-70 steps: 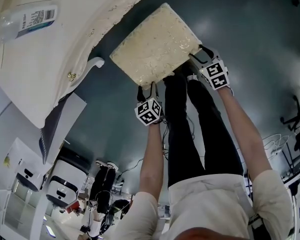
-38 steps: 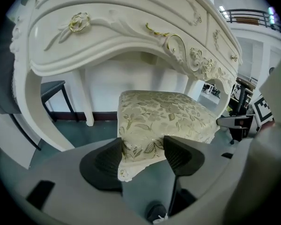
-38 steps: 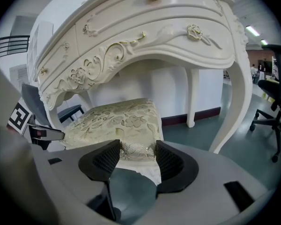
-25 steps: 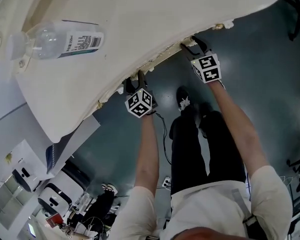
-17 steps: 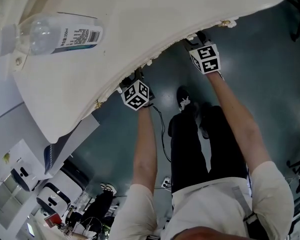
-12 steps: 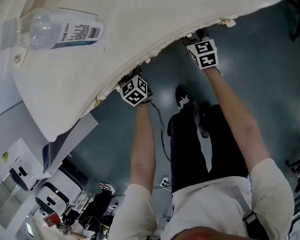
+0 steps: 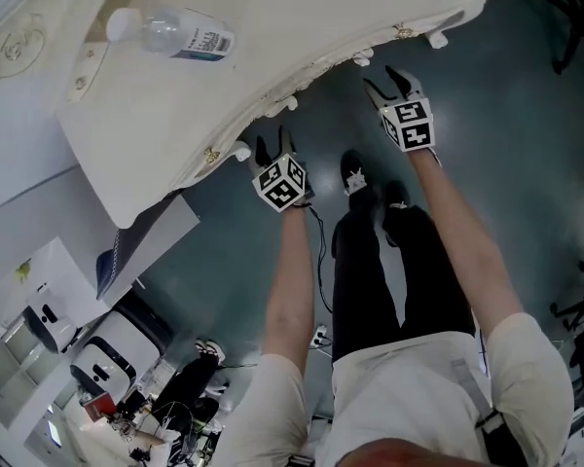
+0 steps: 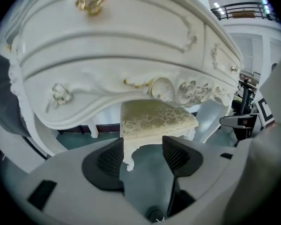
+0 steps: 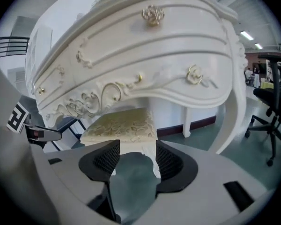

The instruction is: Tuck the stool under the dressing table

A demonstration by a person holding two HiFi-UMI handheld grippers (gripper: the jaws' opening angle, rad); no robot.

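Observation:
The cream-cushioned white stool [image 8: 154, 118] [image 9: 122, 124] stands beneath the ornate white dressing table [image 7: 273, 27] [image 8: 131, 46] [image 9: 168, 55]. In the head view the tabletop hides it. My left gripper [image 7: 274, 146] [image 8: 143, 156] hangs just in front of the table's edge; its jaws have just been closing a little but stand open with nothing between them. My right gripper [image 7: 387, 84] [image 9: 133, 161] is also open and holds nothing, a short way back from the stool. Both point down at the stool's front legs.
A plastic water bottle [image 7: 175, 34] lies on the tabletop. The person's legs and shoes [image 7: 355, 178] are right behind the grippers. A black office chair [image 9: 271, 121] stands to the right of the table. Machines and a dark panel [image 7: 127, 251] sit at the lower left.
The stool, held out in the open at first, now sits under the table. Both grippers have let go and pulled back from the table's edge towards the person.

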